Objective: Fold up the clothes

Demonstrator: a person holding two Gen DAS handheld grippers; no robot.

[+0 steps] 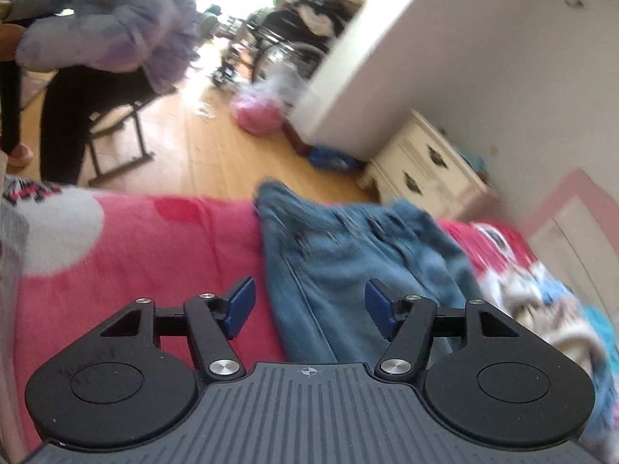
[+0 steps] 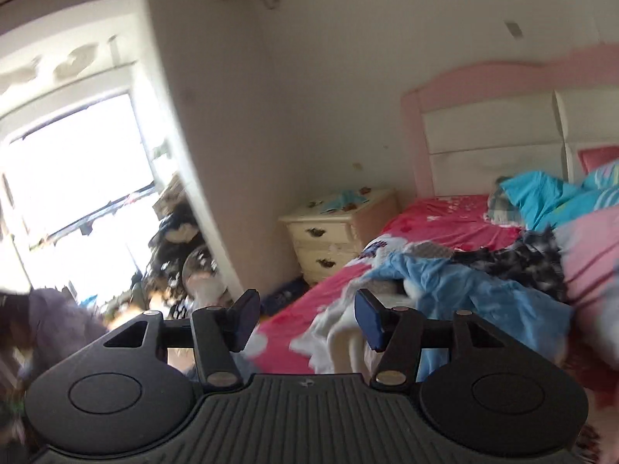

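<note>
Your left gripper is spread wide and empty, the jeans on the red bedspread at 12 o'clock. Only your right gripper, also spread and empty, shows the clothes pile at 2 o'clock.

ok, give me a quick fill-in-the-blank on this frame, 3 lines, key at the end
The jeans lie on a bedsheet that is mostly ____.
Both grippers, left and right, have their jaws ____.
The nightstand beside the bed has ____ drawers.

Missing words: pink; open; two
</note>
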